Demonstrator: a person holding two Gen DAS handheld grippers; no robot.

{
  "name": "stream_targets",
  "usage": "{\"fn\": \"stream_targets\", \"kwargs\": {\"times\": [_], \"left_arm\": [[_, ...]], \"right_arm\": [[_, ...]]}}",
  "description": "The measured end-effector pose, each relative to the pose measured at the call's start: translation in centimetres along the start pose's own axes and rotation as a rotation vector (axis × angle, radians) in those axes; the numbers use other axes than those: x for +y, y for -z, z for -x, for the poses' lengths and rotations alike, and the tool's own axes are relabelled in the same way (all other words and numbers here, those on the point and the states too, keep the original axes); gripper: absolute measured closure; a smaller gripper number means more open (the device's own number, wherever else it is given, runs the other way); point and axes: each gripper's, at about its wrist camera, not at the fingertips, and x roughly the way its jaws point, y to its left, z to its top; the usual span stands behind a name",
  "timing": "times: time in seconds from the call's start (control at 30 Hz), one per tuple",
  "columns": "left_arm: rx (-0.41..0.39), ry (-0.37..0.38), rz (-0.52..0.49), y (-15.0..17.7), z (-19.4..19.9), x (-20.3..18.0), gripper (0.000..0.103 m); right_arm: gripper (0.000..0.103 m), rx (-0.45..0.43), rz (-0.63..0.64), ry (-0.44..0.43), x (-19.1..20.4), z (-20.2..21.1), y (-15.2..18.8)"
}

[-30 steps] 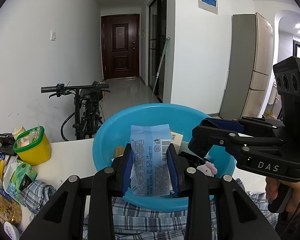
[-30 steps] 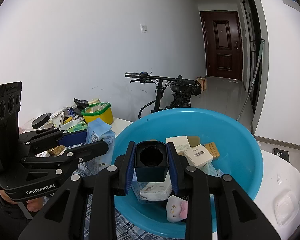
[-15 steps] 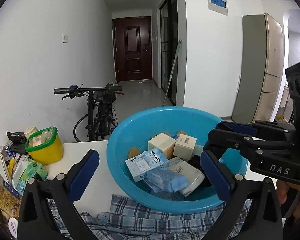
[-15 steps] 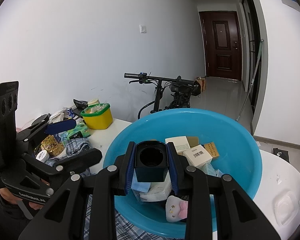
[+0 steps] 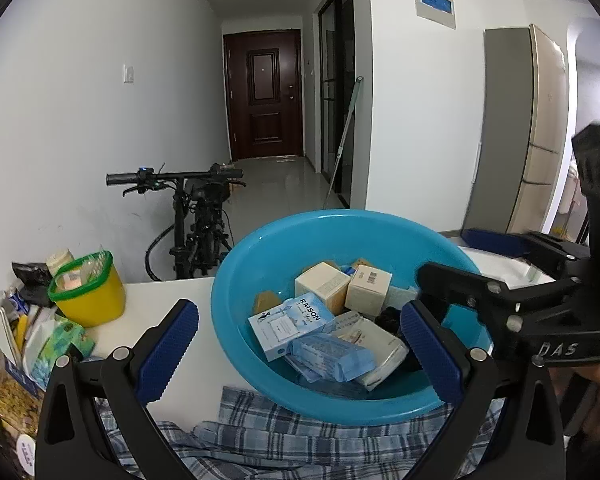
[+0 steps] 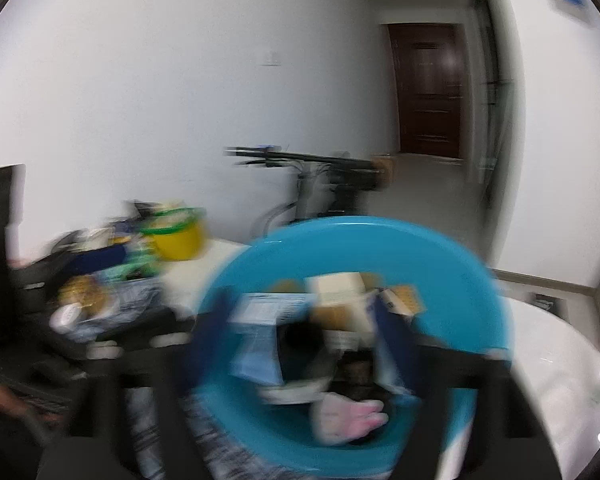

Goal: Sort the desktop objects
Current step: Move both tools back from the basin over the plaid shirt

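At the left edge of the desk [image 5: 180,292] a heap of packets lies beside a yellow tub [image 5: 88,296] with a green rim, all unsorted. The left tongs [image 5: 300,350] stand wide with nothing between the pads; their jaws have just been opening, and the pale blue packet [image 5: 328,358] lies inside the blue basin [image 5: 244,280], beside the "RAISON" box [image 5: 290,326]. The right tongs [image 6: 304,354] have likewise just been opening and stand wide over the same basin. A dark blurred shape [image 6: 300,346] lies between the pads, apparently free.

To do this release well, each pair of tongs should probably lift straight clear of the basin before swinging toward the left heap, so no pad drags a box out again.

The left wrist view is sharp: it shows labels, the cream cartons [image 5: 324,284] and the plaid cloth [image 5: 300,428] under the basin. The right wrist view is smeared, yet it alone shows a pink-and-white soft item [image 6: 348,416] at the basin's near side.
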Motion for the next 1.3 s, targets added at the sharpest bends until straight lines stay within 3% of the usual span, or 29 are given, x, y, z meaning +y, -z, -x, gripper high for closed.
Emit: {"fn": "stream_targets", "kwargs": {"times": [0.13,0.47,0.63,0.77,1.03,1.17,1.3], "left_arm": [[0.001,-0.023,0.002,0.0,0.1,0.1,0.0],[-0.011,-0.021,0.0,-0.5,1.0,0.3,0.0],[-0.05,0.014,0.029,-1.0,2.7,1.2,0.0],[-0.067,0.033,0.046,-1.4,3.7,1.7,0.0],[-0.096,0.023,0.051,-1.6,4.8,0.7,0.0],[-0.091,0.051,0.038,-1.4,5.0,-0.3,0.0],[-0.107,0.029,0.017,-1.3,5.4,-1.7,0.0]], "right_arm": [[0.0,-0.012,-0.025,-0.05,-0.8,0.5,0.0],[0.0,0.013,0.035,0.015,1.3,0.4,-0.4],[0.0,-0.014,0.016,0.039,1.9,2.5,-0.9],[0.0,0.023,0.088,0.088,2.4,5.0,-0.2],[0.0,0.021,0.061,0.117,2.3,12.9,6.8],[0.0,0.091,-0.002,0.112,2.2,13.7,12.1],[0.0,0.14,-0.09,0.083,0.6,13.4,15.6]]}}
